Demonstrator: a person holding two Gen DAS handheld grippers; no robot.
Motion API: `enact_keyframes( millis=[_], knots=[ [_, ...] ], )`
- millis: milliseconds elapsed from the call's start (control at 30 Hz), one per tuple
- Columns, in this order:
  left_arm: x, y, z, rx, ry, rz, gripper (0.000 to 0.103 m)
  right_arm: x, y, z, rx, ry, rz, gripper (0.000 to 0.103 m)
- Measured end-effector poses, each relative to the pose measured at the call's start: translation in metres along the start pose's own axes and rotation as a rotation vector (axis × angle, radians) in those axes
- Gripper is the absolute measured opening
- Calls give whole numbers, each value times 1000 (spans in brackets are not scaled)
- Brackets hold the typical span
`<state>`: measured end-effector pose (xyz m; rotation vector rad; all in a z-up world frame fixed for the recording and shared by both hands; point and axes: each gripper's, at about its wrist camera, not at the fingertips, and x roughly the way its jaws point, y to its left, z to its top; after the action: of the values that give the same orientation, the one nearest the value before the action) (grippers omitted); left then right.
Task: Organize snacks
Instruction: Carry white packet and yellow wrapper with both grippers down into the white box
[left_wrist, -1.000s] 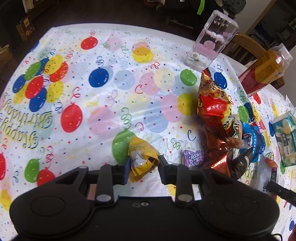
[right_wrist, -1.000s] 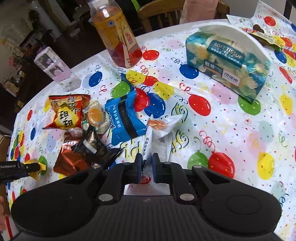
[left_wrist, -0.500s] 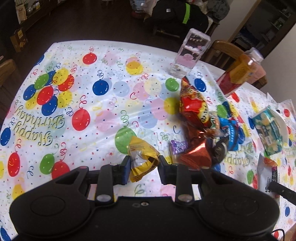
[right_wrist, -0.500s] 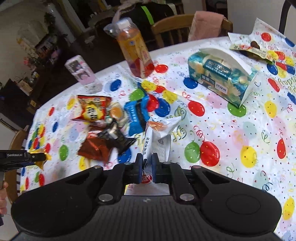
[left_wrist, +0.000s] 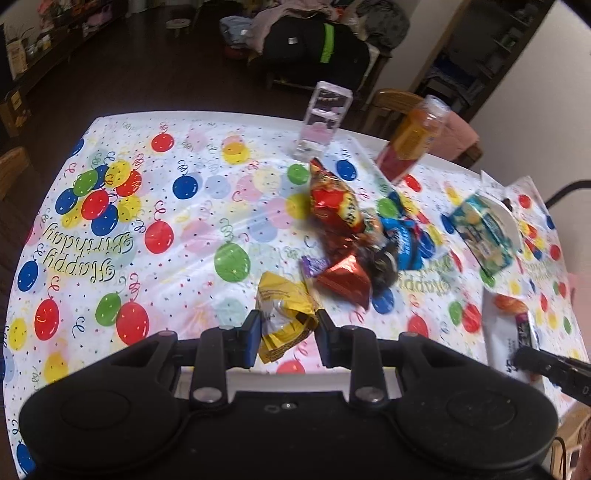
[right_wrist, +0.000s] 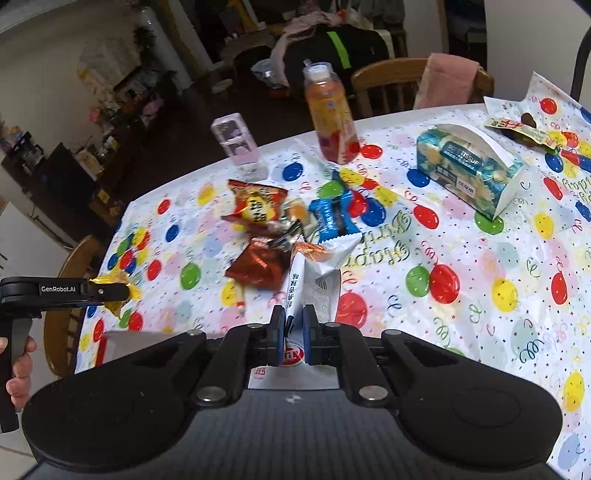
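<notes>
My left gripper (left_wrist: 287, 334) is shut on a yellow snack packet (left_wrist: 284, 314), held well above the balloon-print tablecloth (left_wrist: 147, 229). My right gripper (right_wrist: 294, 334) is shut on a white snack packet (right_wrist: 314, 273), also lifted off the table. A heap of snacks stays on the cloth: a red-orange chip bag (right_wrist: 255, 208), a reddish-brown foil packet (right_wrist: 258, 266), a blue packet (right_wrist: 332, 218), a black packet (left_wrist: 384, 264) and a small purple sweet (left_wrist: 312, 264). In the right wrist view the left gripper (right_wrist: 110, 291) shows at the far left with the yellow packet (right_wrist: 118, 288).
An orange drink bottle (right_wrist: 330, 118), a clear pink-tinted box (right_wrist: 238, 146) and a tissue box (right_wrist: 469, 170) stand toward the table's far side. Another wrapper (right_wrist: 517, 127) lies at the far right. Wooden chairs (right_wrist: 388, 85) ring the table. A hand (right_wrist: 18, 369) holds the left gripper's handle.
Both grippers have risen and drawn back from the table, each keeping its packet. The snack heap looks smaller and farther away in both views.
</notes>
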<state>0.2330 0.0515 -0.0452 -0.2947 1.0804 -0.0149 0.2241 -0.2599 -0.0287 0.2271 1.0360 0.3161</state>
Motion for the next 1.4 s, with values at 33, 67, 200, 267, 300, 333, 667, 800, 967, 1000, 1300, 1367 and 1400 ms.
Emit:
enact_keyframes(
  millis=[33, 67, 200, 267, 300, 333, 667, 800, 967, 1000, 1300, 1367, 1400],
  knots=[
    [-4, -1, -3, 8, -1, -6, 28, -3, 3, -3, -5, -1, 4, 9],
    [-8, -3, -6, 18, -2, -13, 28, -5, 7, -6, -9, 0, 8, 9],
    [-19, -9, -21, 54, 7, -40, 28, -12, 20, -18, -28, 7, 29, 9],
    [-23, -11, -29, 69, 11, -53, 28, -14, 28, -24, -39, 13, 40, 9],
    [-24, -13, -33, 77, 14, -58, 28, -15, 32, -28, -45, 17, 45, 9],
    [-25, -14, -37, 85, 17, -63, 28, -15, 35, -30, -52, 21, 50, 9],
    [-14, -21, -72, 130, 82, -79, 28, 1, 65, -68, -100, 90, 72, 9],
    [-4, -22, -81, 132, 107, -78, 28, 13, 70, -82, -107, 120, 70, 9],
    [15, -24, -90, 125, 142, -75, 28, 33, 74, -100, -127, 164, 52, 9],
    [19, -25, -92, 124, 150, -74, 28, 36, 75, -103, -134, 172, 48, 9],
    [53, -31, -104, 132, 200, -41, 28, 63, 75, -121, -145, 217, 12, 9],
    [58, -33, -106, 140, 206, -36, 28, 67, 74, -124, -147, 224, 8, 9],
    [62, -35, -106, 145, 211, -32, 28, 69, 74, -124, -144, 228, 6, 9]
  ],
)
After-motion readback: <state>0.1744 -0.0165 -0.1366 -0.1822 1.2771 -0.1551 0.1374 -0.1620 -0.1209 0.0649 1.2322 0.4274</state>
